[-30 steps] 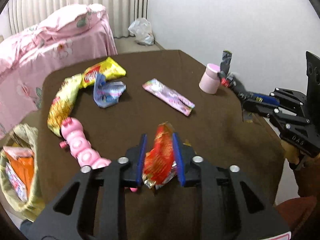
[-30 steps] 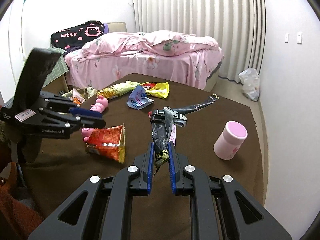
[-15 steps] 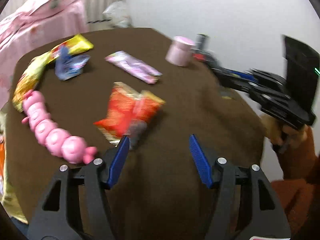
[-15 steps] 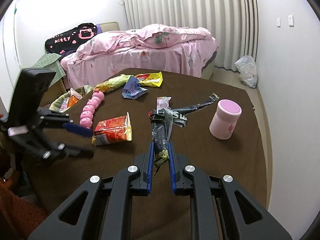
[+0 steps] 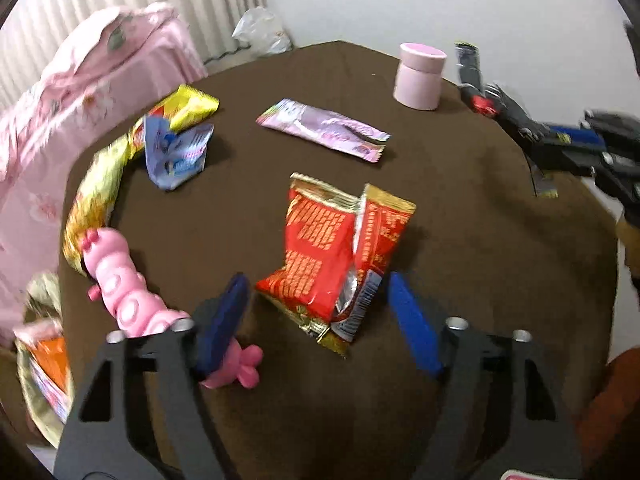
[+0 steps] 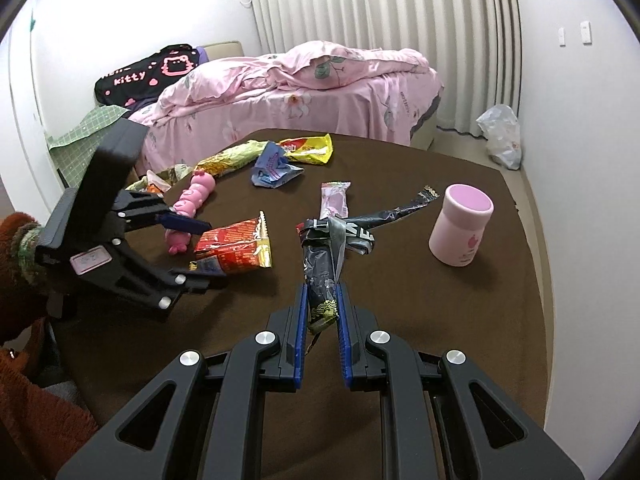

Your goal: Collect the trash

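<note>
A: Looking at the left wrist view, left to right. Bin bag [image 5: 38, 364] stuffed with wrappers at the lower left edge, pink toy [image 5: 124, 284] just right of it, then the left gripper [image 5: 316, 316] at bottom centre, jaws spread wide, nothing pinched. Red wrapper [image 5: 340, 248] lying flat on the brown table [image 5: 480, 280] mid-frame, tail end just between the blue pads.

B: So drop lower, straddle that crumpled near end, squeeze there. Probably better than chasing the flat middle, foil likely to slip.

A: Yep. Mind the toy by the left pad.

B: Right wrist view: right gripper [image 6: 323, 320] at bottom centre, clamped on a black wrapper [image 6: 320, 280], long tail trailing toward the pink jar [image 6: 460, 224] at right. Keep that squeeze.
</note>
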`<state>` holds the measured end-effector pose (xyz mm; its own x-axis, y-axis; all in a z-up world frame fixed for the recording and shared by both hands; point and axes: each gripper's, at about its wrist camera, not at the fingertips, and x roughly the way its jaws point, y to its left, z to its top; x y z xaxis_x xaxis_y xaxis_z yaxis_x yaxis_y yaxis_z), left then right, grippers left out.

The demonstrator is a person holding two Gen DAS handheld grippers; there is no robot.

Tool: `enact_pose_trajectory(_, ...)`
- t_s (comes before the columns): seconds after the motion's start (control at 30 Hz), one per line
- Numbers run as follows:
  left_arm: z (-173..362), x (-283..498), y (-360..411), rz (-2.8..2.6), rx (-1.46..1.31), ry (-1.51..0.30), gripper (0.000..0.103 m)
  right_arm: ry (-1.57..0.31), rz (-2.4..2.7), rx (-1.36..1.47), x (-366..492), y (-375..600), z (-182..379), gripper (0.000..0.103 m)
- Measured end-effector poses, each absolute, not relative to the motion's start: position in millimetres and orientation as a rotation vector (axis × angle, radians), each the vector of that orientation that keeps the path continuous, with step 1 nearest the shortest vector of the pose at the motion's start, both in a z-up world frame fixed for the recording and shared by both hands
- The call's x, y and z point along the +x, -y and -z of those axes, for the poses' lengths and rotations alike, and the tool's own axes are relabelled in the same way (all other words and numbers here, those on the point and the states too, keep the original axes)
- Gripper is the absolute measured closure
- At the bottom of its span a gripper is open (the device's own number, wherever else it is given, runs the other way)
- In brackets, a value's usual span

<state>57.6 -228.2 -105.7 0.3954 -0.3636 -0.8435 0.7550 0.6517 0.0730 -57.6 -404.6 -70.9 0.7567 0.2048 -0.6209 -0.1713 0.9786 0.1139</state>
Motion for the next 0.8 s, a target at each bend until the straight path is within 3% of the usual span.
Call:
enact_pose_trajectory(0.03, 105, 59, 225, 0.748, 0.465, -0.924, 0.045, -0.682, -0.204, 0.051, -57, 405, 71, 0.089)
enact_pose_trajectory(0.13, 97, 59, 219, 0.749, 0.418, -0.902, 0.071, -0.683, -0.202, 0.057, -58, 405, 70, 0.089)
enact_pose_trajectory(0.2, 89, 59, 214, 0.729, 0.378, -0.884, 0.080, -0.678, -0.202, 0.052, -59, 403, 67, 0.089)
enact_pose_trajectory(0.8, 8, 50, 137, 0.633, 0.139, -0.683, 0.087, -0.556, -0.299, -0.135, -39, 337, 2, 0.089)
